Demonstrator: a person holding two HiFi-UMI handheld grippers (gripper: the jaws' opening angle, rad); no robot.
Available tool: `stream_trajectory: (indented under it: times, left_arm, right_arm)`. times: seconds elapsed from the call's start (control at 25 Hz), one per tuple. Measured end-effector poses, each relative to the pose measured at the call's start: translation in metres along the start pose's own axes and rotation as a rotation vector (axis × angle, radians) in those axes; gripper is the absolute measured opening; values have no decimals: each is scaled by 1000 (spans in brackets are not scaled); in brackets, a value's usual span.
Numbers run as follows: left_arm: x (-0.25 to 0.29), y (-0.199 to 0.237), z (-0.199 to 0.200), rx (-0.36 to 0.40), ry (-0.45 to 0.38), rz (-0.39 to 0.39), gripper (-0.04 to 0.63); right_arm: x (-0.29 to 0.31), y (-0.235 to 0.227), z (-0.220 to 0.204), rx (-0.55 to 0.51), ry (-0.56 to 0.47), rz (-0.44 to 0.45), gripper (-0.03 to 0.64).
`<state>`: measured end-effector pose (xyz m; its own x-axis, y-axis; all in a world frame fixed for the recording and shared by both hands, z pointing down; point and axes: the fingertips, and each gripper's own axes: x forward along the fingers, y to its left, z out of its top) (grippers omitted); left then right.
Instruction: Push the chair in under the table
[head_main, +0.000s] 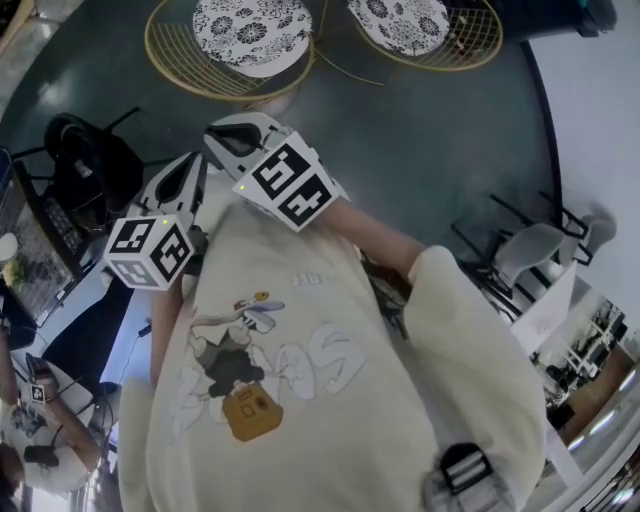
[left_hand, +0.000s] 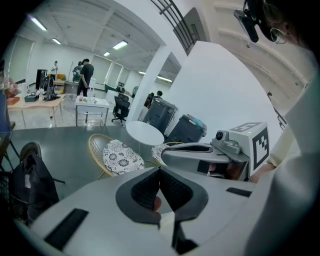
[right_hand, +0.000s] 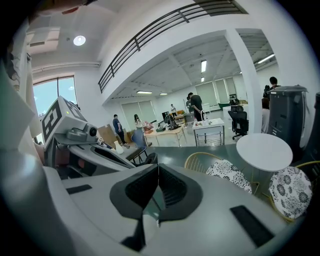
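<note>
Both hands held close before my cream sweatshirt (head_main: 330, 300), grey left gripper (left_hand: 160, 171) jaws pressed together, empty, grey right gripper (right_hand: 158, 167) likewise (gold wire chair with patterned cushion (head_main: 178, 52) well apart)

Open-plan office or lab hall, busy with people.
Strip lights (right_hand: 204, 65) cross the ceiling at upper centre of the right gripper view. Under them people (right_hand: 195, 107) stand at desks (right_hand: 172, 131) loaded with gear, near a swivel chair (right_hand: 239, 121). At lower right is a round white table (right_hand: 264, 151) with wicker chairs (right_hand: 226, 171).
</note>
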<state>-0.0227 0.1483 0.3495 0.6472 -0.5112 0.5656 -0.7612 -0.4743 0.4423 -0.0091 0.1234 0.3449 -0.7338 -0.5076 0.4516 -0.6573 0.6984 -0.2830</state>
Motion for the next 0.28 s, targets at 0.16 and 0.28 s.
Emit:
stream_trajectory:
  times: [0.16, 0.28]
  left_arm:
    - [0, -4, -3, -7, 4, -7, 9]
    - [2, -5, -7, -15, 10, -12, 9]
  right_arm:
    - [-4, -1, -2, 19, -5, -1, 9]
    - [-6, -3, -7, 35, -3, -2, 9]
